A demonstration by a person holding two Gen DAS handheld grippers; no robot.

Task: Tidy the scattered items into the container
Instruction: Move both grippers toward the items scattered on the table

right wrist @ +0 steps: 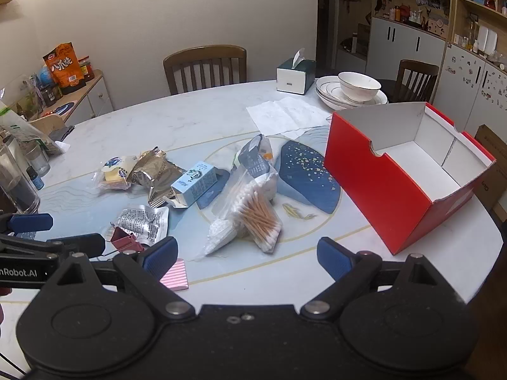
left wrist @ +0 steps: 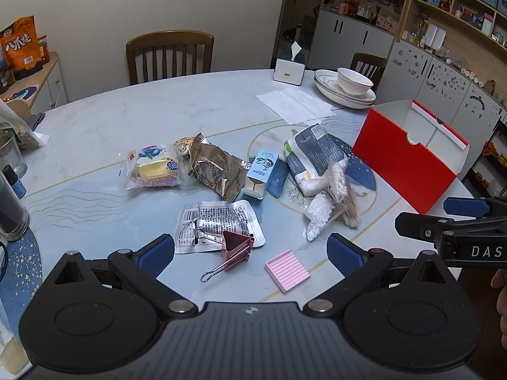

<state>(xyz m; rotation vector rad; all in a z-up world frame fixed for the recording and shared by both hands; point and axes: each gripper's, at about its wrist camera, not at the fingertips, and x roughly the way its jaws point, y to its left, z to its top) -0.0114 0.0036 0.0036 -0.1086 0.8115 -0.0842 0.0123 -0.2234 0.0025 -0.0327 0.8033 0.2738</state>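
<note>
Meanwhile red box (right wrist: 377, 186) holds nothing; left tool (left wrist: 250, 253) and right tool (right wrist: 247, 256) gape.

A home dining room was shown. A round marble-patterned table (right wrist: 196, 120) was ringed by wooden chairs (right wrist: 205, 66), with stacked plates and a bowl (right wrist: 355, 90) and a tissue box (right wrist: 295, 74) set on it. Wall shelves of ornaments (left wrist: 450, 3), a sticker-covered cabinet (left wrist: 443, 79) and a sideboard with snack bags (right wrist: 65, 66) were seen behind.
</note>
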